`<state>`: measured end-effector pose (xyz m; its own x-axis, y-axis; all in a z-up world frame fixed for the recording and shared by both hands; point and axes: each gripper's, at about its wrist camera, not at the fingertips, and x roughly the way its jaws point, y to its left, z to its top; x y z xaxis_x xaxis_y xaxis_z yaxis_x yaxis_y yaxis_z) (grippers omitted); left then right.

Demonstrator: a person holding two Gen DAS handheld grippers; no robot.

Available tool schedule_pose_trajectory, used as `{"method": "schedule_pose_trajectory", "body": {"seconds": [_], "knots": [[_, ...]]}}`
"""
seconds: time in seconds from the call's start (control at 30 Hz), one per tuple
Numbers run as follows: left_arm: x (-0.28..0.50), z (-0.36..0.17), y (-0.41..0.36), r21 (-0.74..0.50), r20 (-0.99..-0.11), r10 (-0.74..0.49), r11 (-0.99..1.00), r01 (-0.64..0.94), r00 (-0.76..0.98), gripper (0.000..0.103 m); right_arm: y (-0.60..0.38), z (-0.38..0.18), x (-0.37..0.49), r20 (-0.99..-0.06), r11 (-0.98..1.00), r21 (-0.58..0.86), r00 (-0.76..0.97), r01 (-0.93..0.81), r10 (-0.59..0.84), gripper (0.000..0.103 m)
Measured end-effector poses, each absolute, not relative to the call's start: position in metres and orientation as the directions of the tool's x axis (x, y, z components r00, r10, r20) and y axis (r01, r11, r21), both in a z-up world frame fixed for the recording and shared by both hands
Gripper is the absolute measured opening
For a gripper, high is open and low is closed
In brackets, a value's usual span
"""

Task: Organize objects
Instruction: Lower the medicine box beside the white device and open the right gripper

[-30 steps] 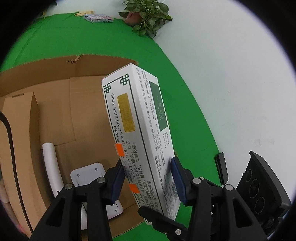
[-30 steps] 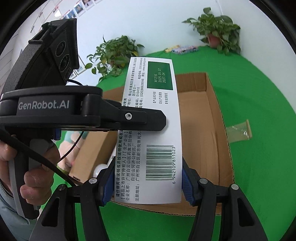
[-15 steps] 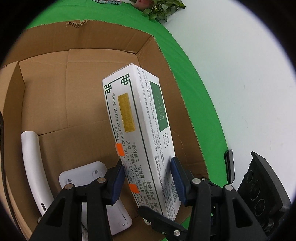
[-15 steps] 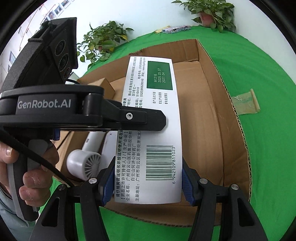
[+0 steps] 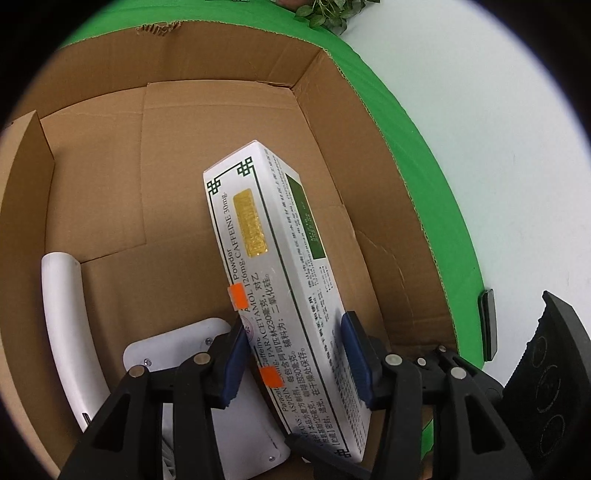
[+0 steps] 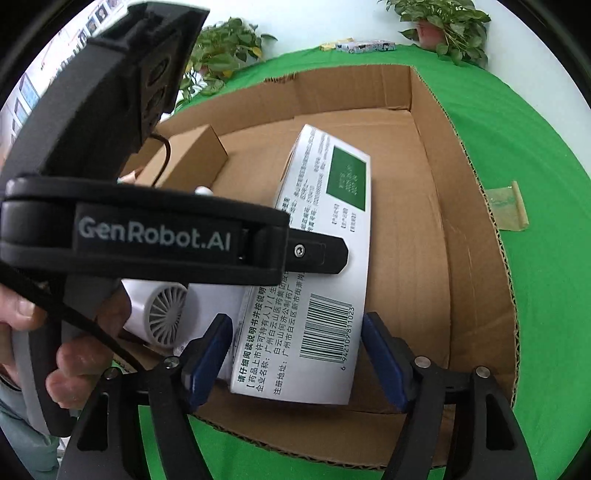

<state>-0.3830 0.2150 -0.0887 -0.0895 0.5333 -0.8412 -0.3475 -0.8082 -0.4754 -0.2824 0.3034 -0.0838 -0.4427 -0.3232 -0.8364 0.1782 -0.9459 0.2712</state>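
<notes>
Change, left side: The left hand-held gripper (image 5: 293,360), which a second ago held the white printed medicine carton (image 5: 273,280) aloft, has let its blue pads (image 5: 232,363) part; they now stand off the carton's sides, no longer clamped.

Change, right side: The right hand-held gripper (image 6: 297,360) has likewise opened, with a gap showing between each pad and the carton, whose barcode end (image 6: 327,326) lies between them.

Carton now: It has come down into the open brown corrugated cardboard box (image 6: 476,229), tilted, its near end propped on the white plastic fan-like appliance (image 5: 207,398) and its far end towards the box floor.

Meaning for the task: Judged from this, the carton is delivered and released; what is left is to draw both grippers back without knocking it, and perhaps to lay it flatter.

Box contents, left to right: A curved white plastic handle (image 5: 64,325) by the left wall, the appliance with its grey grille (image 6: 166,314), a small plain brown cardboard carton (image 6: 184,158) farther back, then the medicine carton.

Surface: A tabletop covered in bright green cloth (image 6: 535,147) carries the box; a scrap of clear tape (image 6: 506,206) lies on it to the right.

Room: White walls, potted green plants (image 6: 447,22) at the tabletop's far edge, small packets (image 6: 358,46) beside them.
</notes>
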Motion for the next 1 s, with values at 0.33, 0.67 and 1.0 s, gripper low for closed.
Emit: {"method": "schedule_pose_trajectory", "body": {"seconds": [0.33,0.67,1.0], "knots": [[-0.362,-0.086,0.209,-0.475,-0.848,0.525,-0.817,-0.328,-0.08,0.05,0.296,-0.081,-0.279,-0.847,-0.957,0.216,-0.45,0.196,-0.283,0.067],[-0.347,-0.046,0.179,-0.452,-0.827,0.524,-0.834,-0.315,-0.202,0.051,0.288,-0.081,-0.271,-0.864,-0.971,0.167,-0.449,0.171,-0.227,0.062],[-0.307,0.002,0.136,-0.386,-0.79,0.504,-0.851,-0.356,-0.35,0.051,0.285,-0.068,-0.27,-0.853,-0.964,0.206,-0.451,0.17,-0.262,0.078]]}}
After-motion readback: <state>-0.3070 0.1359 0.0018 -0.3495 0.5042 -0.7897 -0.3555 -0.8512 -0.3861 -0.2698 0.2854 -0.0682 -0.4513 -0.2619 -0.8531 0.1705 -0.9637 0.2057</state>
